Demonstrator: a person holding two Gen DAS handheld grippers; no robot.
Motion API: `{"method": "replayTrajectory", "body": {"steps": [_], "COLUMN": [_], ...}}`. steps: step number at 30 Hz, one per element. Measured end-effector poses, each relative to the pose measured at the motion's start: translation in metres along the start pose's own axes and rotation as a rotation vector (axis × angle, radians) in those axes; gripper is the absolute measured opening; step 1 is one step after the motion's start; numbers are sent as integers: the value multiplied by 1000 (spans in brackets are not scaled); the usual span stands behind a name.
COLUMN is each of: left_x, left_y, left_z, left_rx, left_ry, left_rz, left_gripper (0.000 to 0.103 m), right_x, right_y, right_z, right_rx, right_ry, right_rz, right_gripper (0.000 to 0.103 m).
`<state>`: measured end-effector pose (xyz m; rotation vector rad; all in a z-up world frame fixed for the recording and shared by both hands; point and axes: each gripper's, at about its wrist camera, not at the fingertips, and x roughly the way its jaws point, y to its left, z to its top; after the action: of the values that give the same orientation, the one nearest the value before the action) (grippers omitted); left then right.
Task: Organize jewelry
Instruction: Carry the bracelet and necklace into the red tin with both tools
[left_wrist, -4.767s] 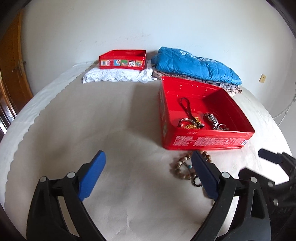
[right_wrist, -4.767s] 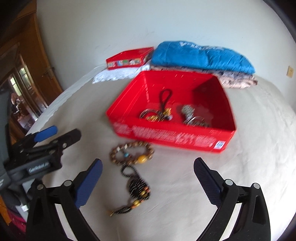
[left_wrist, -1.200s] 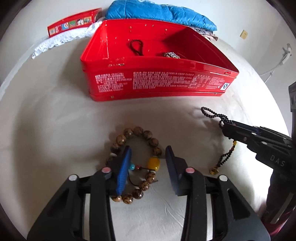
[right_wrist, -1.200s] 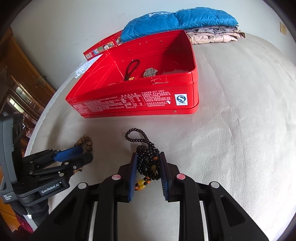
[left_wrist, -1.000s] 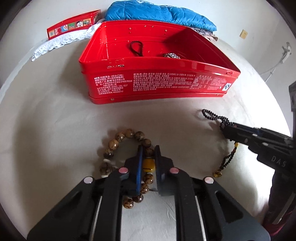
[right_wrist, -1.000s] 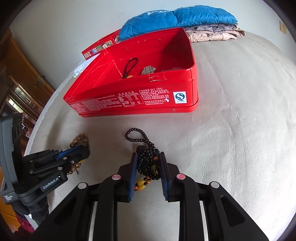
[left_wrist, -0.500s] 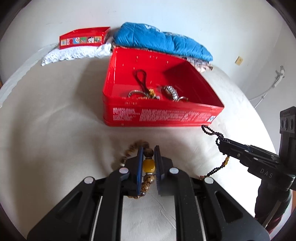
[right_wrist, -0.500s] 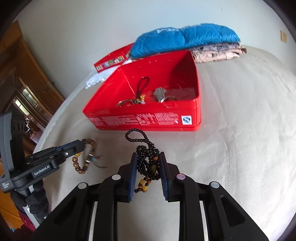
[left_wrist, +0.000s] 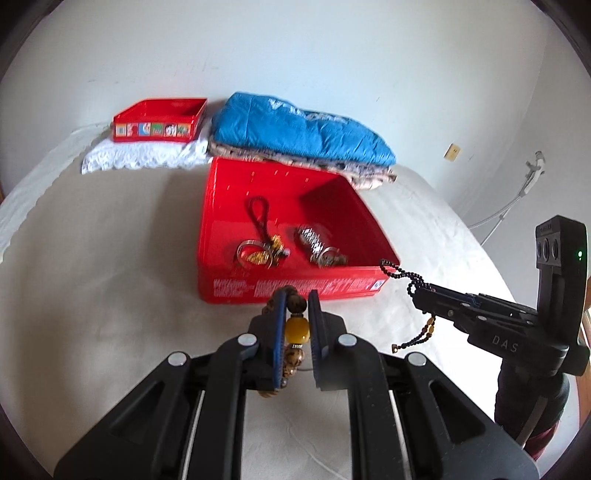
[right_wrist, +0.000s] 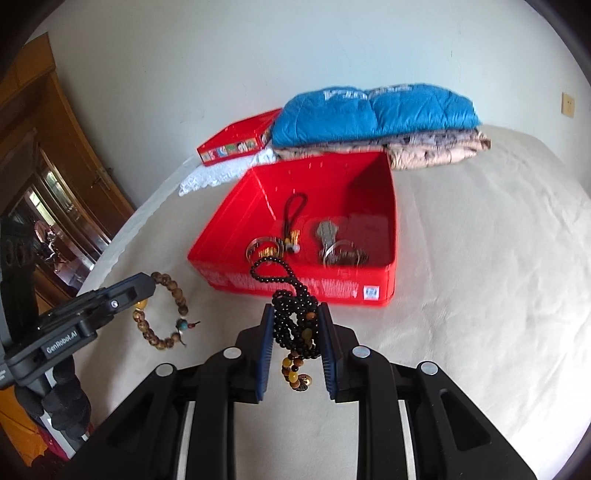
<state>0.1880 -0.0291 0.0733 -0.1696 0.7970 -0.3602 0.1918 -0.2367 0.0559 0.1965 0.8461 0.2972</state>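
My left gripper (left_wrist: 295, 295) is shut on a brown wooden bead bracelet (left_wrist: 295, 328) with a yellow bead, held in the air before the open red tin box (left_wrist: 221, 229). In the right wrist view the bracelet (right_wrist: 173, 295) hangs from the left gripper (right_wrist: 146, 282). My right gripper (right_wrist: 295, 310) is shut on a black bead strand (right_wrist: 291, 295) with amber beads, lifted just in front of the box (right_wrist: 393, 221). In the left wrist view the strand (left_wrist: 406, 277) dangles from the right gripper (left_wrist: 419, 291). Several jewelry pieces (left_wrist: 266, 251) lie inside the box.
A small red tin (left_wrist: 159, 120) sits on white lace cloth (left_wrist: 144, 157) at the back left. A folded blue jacket (left_wrist: 299, 134) on patterned fabric lies behind the box. Cream bedcover (left_wrist: 92, 277) all around. A wooden cabinet (right_wrist: 55, 166) stands to the left.
Both grippers closed on their pieces about a second ago and have lifted them off the bedcover, rising and moving toward the front of the red box.
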Motion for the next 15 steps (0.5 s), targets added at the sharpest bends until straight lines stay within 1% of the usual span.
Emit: {"method": "replayTrajectory", "body": {"steps": [5, 8, 15], "left_x": [-5, -6, 8], "left_y": [-9, -14, -19], "left_z": [18, 30, 55], "left_rx": [4, 4, -9], "left_ry": [-29, -47, -70], "left_rz": [-5, -9, 5], "left_gripper": [10, 10, 10], "right_x": [-12, -14, -6], "right_y": [4, 5, 1], "right_z": [24, 37, 66], "right_rx": [-11, -6, 22], "right_ry": [-36, -50, -80], "right_rz": [-11, -3, -2], "right_gripper": [23, 23, 23]}}
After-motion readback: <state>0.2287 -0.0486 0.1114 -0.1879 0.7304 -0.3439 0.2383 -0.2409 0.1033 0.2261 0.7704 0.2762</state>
